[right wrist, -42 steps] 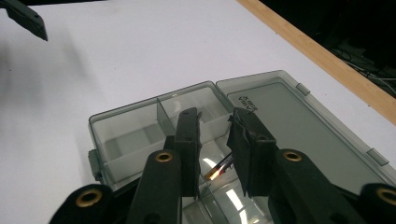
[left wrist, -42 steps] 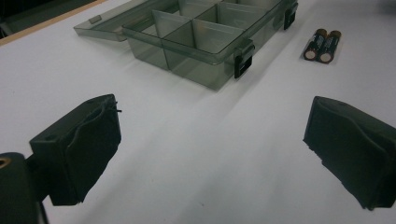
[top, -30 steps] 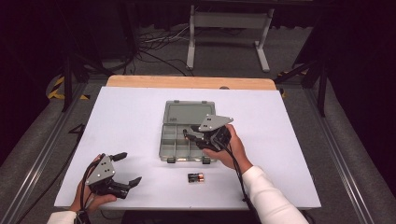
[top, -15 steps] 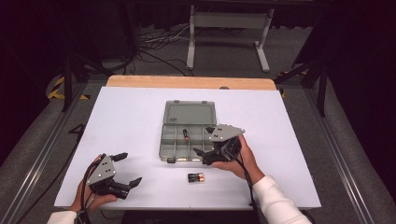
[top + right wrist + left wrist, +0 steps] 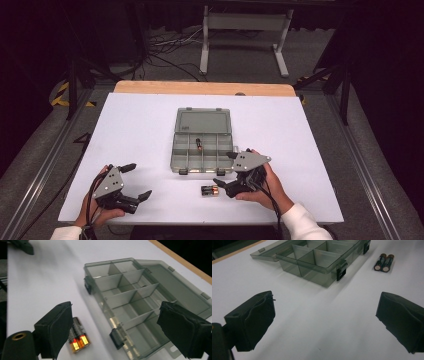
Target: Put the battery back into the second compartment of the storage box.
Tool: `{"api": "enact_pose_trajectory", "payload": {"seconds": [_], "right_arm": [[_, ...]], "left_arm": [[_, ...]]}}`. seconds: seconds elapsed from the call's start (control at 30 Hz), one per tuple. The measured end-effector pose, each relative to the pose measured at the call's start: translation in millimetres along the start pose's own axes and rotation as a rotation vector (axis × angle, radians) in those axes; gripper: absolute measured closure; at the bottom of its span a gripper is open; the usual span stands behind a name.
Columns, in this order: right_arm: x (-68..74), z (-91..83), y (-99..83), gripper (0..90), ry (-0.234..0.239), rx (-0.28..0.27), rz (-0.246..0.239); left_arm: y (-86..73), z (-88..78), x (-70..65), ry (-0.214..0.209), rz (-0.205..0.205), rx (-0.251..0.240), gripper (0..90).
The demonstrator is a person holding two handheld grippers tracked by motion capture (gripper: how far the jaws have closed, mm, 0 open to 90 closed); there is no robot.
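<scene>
Two batteries point(image 5: 210, 190) lie side by side on the tabletop point(image 5: 140, 130), just before the open box point(image 5: 202, 145). Right gripper point(image 5: 223, 184), jaws just opened wide and empty, sits beside them. Small, rigid, smooth, prone to rolling; pinch one across its middle. Left gripper point(image 5: 138, 181) wide, idle.

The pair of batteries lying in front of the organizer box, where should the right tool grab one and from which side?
Probably take the battery nearer the right tool from above, jaws spanning its round body at mid-length. The batteries lie flat, side by side and touching, on the white table, so one jaw must wedge into the seam between them. The box is apart from them and shouldn't obstruct.
</scene>
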State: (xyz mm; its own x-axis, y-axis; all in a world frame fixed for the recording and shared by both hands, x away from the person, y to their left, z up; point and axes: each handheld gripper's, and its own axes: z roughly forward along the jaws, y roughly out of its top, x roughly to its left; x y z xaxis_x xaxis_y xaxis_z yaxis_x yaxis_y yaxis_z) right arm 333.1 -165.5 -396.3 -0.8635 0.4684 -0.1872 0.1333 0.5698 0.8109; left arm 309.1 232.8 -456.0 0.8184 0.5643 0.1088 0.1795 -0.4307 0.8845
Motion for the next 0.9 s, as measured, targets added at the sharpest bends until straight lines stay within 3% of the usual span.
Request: {"api": "enact_pose_trajectory", "payload": {"seconds": [0.1,0.3,0.57,0.9], "right_arm": [[5.2,-2.5,-1.8,18.1,0.015,0.006,-0.01],[20.9,-0.8,-10.3,28.8,0.097,0.047,-0.017],[37.6,11.8,-16.9,38.4,0.142,0.103,-0.049],[44.3,23.9,-18.6,51.6,0.174,0.142,-0.075]], "left_arm": [[-0.1,-0.1,0.0,-0.001,0.0,0.001,2.4],[0.0,-0.4,-0.2,-0.002,0.0,-0.001,2.4],[-0.1,-0.3,-0.1,-0.004,0.0,0.0,2.4],[0.1,1.0,-0.6,-0.006,0.002,0.005,2.6]]}}
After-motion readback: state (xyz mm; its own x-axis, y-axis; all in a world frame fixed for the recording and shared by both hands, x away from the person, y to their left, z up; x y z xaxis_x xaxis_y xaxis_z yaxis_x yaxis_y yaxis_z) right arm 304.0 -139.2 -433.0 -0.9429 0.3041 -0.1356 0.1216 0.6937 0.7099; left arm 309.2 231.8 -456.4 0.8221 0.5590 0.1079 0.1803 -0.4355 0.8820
